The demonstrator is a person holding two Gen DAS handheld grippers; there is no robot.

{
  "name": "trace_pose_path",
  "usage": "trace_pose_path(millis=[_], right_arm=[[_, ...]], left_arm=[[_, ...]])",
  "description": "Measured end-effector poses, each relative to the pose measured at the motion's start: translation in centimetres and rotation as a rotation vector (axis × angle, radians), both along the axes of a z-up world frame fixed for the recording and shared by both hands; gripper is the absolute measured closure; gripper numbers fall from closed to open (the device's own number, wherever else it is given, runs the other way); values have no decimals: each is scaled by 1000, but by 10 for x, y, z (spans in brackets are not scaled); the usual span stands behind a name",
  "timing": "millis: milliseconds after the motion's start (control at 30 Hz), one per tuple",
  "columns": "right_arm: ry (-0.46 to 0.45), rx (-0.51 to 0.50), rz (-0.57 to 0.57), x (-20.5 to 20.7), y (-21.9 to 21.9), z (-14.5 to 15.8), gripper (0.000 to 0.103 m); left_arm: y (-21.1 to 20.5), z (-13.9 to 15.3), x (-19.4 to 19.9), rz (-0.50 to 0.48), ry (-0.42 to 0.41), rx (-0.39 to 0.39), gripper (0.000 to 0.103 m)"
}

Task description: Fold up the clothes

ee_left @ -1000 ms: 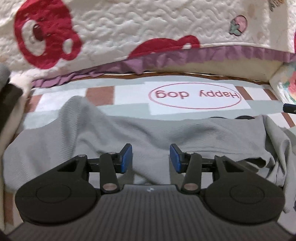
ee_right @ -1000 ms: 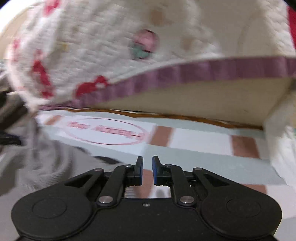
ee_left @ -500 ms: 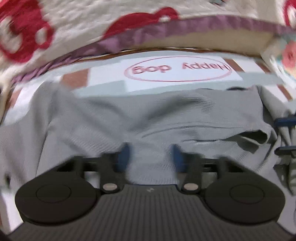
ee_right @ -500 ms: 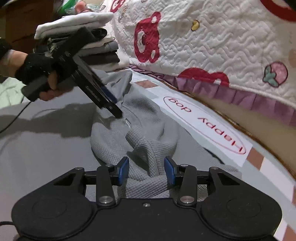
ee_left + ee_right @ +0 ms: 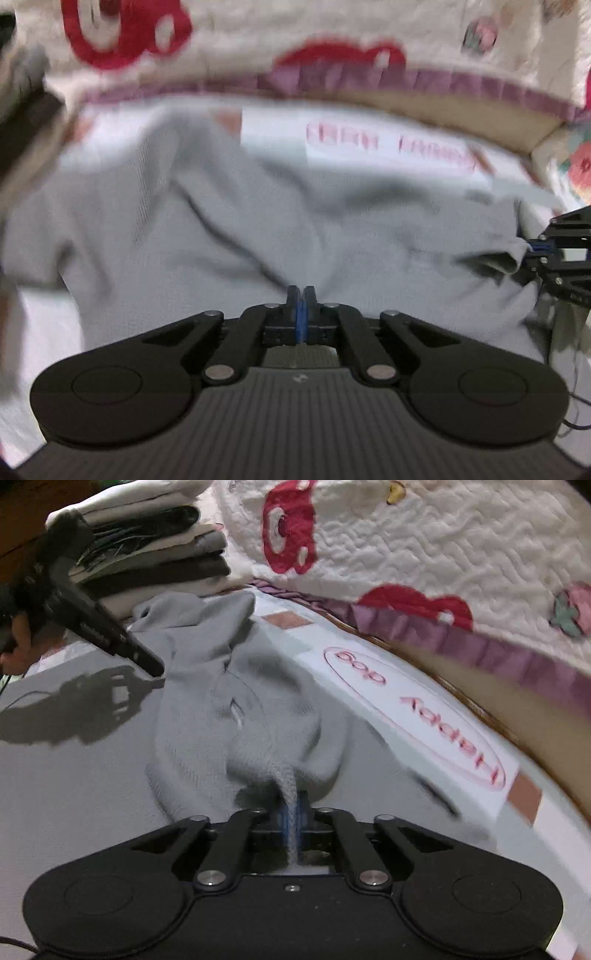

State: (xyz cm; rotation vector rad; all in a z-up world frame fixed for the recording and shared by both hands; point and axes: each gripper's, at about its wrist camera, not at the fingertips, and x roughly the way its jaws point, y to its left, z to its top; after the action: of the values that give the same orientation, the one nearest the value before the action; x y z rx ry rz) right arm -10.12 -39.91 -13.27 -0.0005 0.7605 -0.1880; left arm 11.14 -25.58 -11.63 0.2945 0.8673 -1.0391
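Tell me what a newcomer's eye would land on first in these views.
First the crumpled grey garment spread mid-frame, a fold of it pinched in the right gripper at the bottom. Behind it, the white quilt with red bears fills the top right. The stack of folded clothes sits top left.

Motion blur smears the whole left wrist view, so the red lettering (image 5: 388, 144) on the mat cannot be read. Whether the left claw (image 5: 301, 295) pinches the grey garment (image 5: 221, 229) cannot be told. The hand (image 5: 14, 635) holding it is cut off by the right view's edge.
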Motion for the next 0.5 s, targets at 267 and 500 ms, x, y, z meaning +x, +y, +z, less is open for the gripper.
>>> trace_pose_path(millis=[267, 500], right_arm=[[-371, 282, -247, -73, -12, 57, 98], [-203, 206, -192, -72, 23, 17, 98]], left_arm=[[-29, 49, 32, 71, -183, -165, 56], [-67, 13, 46, 91, -112, -34, 49]])
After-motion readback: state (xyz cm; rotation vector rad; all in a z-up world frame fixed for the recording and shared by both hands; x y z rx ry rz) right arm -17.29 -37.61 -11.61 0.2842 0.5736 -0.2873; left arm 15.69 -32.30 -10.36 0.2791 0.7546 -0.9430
